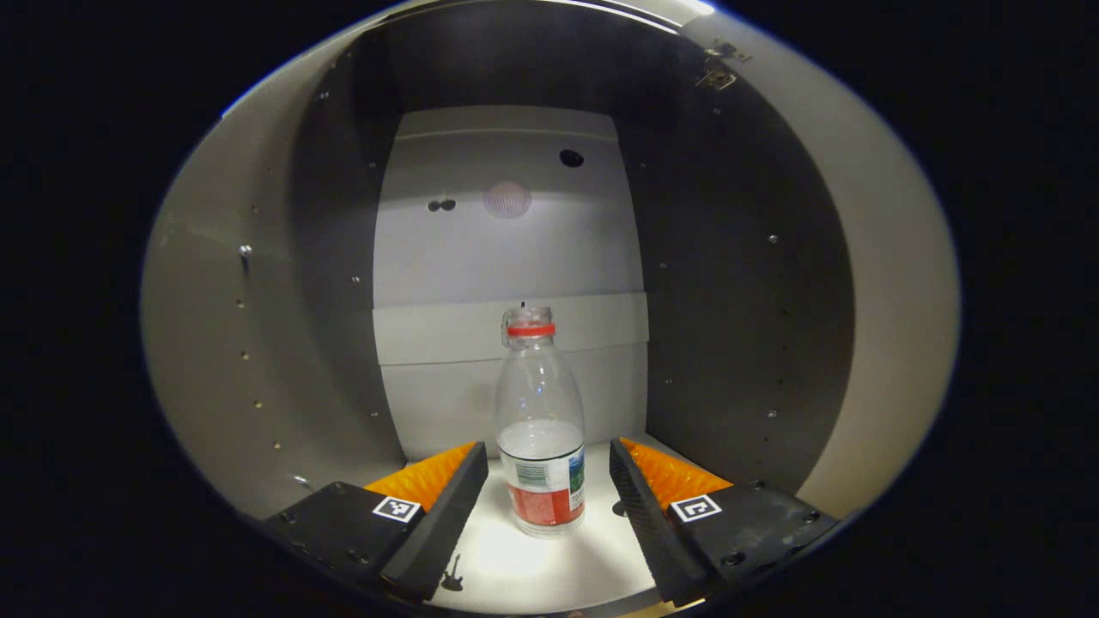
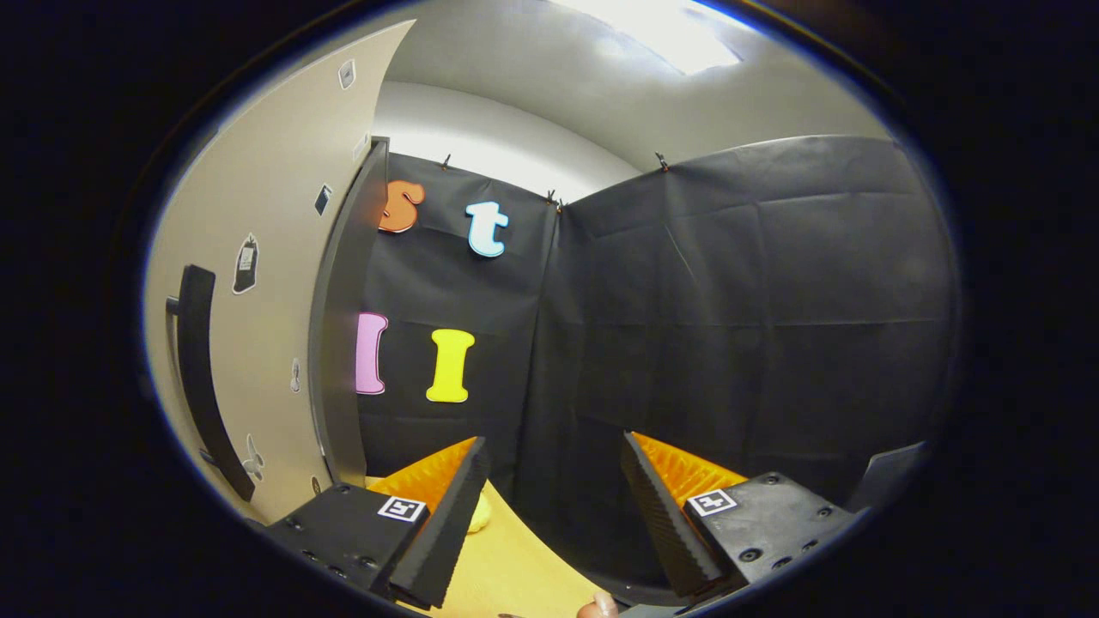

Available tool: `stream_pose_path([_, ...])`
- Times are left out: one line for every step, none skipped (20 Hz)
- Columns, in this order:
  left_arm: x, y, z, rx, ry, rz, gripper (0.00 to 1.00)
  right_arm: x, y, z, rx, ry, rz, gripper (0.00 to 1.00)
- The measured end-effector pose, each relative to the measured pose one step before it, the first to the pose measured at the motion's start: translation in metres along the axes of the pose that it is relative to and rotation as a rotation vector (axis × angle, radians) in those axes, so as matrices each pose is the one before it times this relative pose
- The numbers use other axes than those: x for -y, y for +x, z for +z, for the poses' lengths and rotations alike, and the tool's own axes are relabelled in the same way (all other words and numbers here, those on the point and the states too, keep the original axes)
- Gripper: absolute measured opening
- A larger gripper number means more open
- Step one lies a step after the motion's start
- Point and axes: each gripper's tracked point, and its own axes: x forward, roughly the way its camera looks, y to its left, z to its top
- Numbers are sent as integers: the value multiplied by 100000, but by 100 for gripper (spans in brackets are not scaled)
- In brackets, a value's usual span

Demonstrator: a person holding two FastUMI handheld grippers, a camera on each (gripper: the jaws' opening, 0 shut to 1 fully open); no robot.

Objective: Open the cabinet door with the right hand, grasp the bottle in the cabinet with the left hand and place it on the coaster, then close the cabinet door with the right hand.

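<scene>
Closest in, the left gripper (image 1: 549, 481) is spread wide inside the cabinet (image 1: 730, 283), its two fingers standing either side of the bottle (image 1: 541, 429) without touching it, so as I read it the grasp has not been made. The bottle stands upright on the pale cabinet floor (image 1: 515, 566), just beyond the fingertips and roughly centred between them. It is clear plastic with a red ring at the neck and a label round its lower part, and it looks to hold only a little clear liquid, up to about the top of the label, with the rest empty. Behind it rise the cabinet's light back panel (image 1: 506, 257) and dark side walls; I see nothing else stored in that compartment. Over on the other side, the right gripper (image 2: 554, 506) also hangs released, gripping nothing, above a yellow tabletop (image 2: 515, 575). The cabinet door (image 2: 275, 283) stands swung open to its left, its dark handle (image 2: 202, 378) well apart from the fingers, with the black cloth wall (image 2: 738, 326) behind. So the opening looks done; the left hand's reach into the cabinet seems nearly complete. Closing on the bottle, carrying it out to the coaster and shutting the door all appear to remain. I cannot pick out the coaster from here.
</scene>
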Motion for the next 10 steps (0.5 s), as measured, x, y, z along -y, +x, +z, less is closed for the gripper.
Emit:
stream_pose_path([-91, 738, -180, -289, -337, 398, 90, -483, 438, -206, -614, -285, 615, 94])
stream_pose_path([-197, 698, -117, -71, 454, 598, 90, -149, 434, -245, -756, -280, 414, 96])
stream_pose_path([-155, 554, 119, 421, 664, 394, 90, -311, 604, -277, -816, -569, 286, 96])
stream_pose_path([-47, 572, 60, 480, 450, 68, 90, -184, 204, -256, -750, -905, 110, 96])
stream_pose_path([47, 508, 70, 257, 36, -233, 90, -250, 423, -292, -742, -1045, -123, 96])
stream_pose_path([-158, 617, -38, -109, -22, 186, 90, -239, 176, -137, -659, -886, 39, 96])
stream_pose_path([-128, 522, -29, 29, -46, 273, 90, -391, 221, -110, -608, -455, 246, 96])
stream_pose_path([-38, 476, -64, -192, -287, 219, 90, -171, 193, -79, -377, -148, 264, 96])
stream_pose_path([-76, 449, -26, -193, -561, 64, 90, -34, 0, -49, -329, -140, 245, 96])
stream_pose_path([-87, 294, -48, 2, -461, 133, 89, -16, -101, -21, -449, -362, 97, 96])
